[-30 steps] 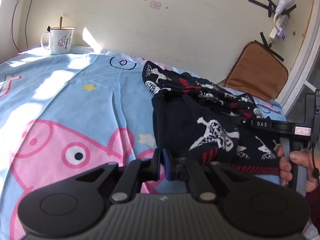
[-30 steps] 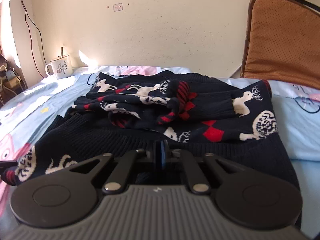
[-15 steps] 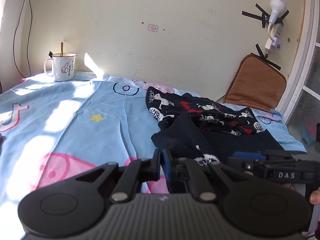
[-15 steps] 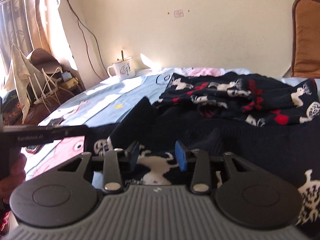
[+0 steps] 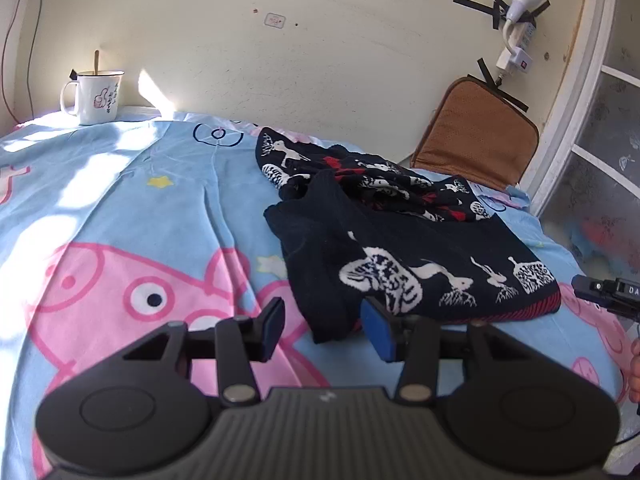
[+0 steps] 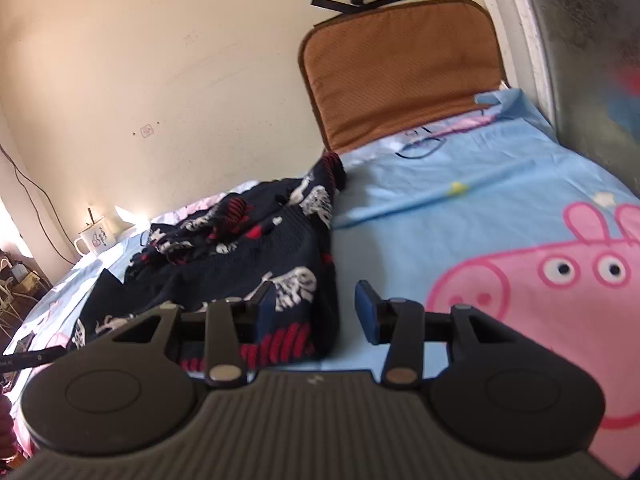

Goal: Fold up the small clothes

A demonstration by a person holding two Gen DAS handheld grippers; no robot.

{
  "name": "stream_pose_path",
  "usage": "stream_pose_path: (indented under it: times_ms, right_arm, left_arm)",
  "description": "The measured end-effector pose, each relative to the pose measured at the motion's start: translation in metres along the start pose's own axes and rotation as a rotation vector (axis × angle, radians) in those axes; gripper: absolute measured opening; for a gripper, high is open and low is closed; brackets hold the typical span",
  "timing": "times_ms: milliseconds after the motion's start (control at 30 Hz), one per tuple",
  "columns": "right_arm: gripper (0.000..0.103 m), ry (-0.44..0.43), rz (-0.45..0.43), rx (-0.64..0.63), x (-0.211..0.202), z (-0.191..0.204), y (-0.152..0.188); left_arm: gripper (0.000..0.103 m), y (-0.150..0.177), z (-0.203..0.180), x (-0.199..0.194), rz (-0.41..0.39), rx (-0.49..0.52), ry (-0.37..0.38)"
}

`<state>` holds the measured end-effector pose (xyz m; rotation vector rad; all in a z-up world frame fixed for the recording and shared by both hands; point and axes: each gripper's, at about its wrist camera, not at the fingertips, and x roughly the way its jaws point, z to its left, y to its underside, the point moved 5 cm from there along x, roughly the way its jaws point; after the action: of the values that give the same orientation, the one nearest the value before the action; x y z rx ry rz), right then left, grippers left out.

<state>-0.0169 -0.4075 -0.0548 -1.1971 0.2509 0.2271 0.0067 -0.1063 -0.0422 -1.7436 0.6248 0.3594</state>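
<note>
A small dark navy knitted sweater with white deer and red trim lies partly folded on the blue cartoon-pig bedsheet. It also shows in the right wrist view. My left gripper is open and empty, just in front of the sweater's near left corner. My right gripper is open and empty at the sweater's near right corner, its left finger over the red hem. The right gripper's tip shows at the right edge of the left wrist view.
A white mug with a stick in it stands at the far left by the wall. A brown cushion leans on the wall at the far right. A window frame borders the bed's right side.
Both grippers have opened and let go of the sweater, the right one first. The sweater's near half now lies folded flat on the sheet. The right gripper has swung to the right.
</note>
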Motion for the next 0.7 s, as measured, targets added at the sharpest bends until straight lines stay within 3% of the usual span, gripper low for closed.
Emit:
stream_pose_path:
  times_ms: [67, 100, 200, 267, 500, 533, 600, 700]
  right_arm:
    - [0.047, 0.012, 0.021, 0.002, 0.004, -0.002, 0.011]
    - [0.047, 0.007, 0.025, 0.001, 0.007, -0.001, 0.015]
    - [0.045, 0.004, 0.035, -0.023, 0.020, 0.005, 0.019]
    - [0.021, 0.016, 0.034, -0.068, 0.027, 0.013, 0.019]
    - [0.012, 0.079, -0.088, -0.161, 0.006, 0.026, 0.007]
    - [0.002, 0.098, -0.113, -0.168, 0.001, 0.026, 0.003]
    - [0.003, 0.194, -0.178, -0.193, -0.011, 0.017, -0.005]
    - [0.003, 0.176, -0.154, -0.090, -0.018, -0.006, -0.011]
  left_arm:
    - [0.034, 0.003, -0.007, 0.009, 0.026, 0.022, -0.005]
    - [0.022, 0.006, -0.011, 0.015, 0.044, 0.036, 0.004]
    - [0.013, 0.009, -0.020, 0.021, 0.043, 0.110, -0.038]
    - [0.011, 0.004, -0.021, 0.017, 0.030, 0.125, -0.051]
    - [0.011, -0.050, -0.010, -0.030, -0.106, 0.152, -0.068]
    - [0.011, -0.055, -0.011, -0.034, -0.114, 0.167, -0.069]
    - [0.011, -0.060, -0.009, -0.040, -0.134, 0.197, -0.125]
    - [0.011, -0.058, 0.005, -0.041, -0.089, 0.167, -0.099]
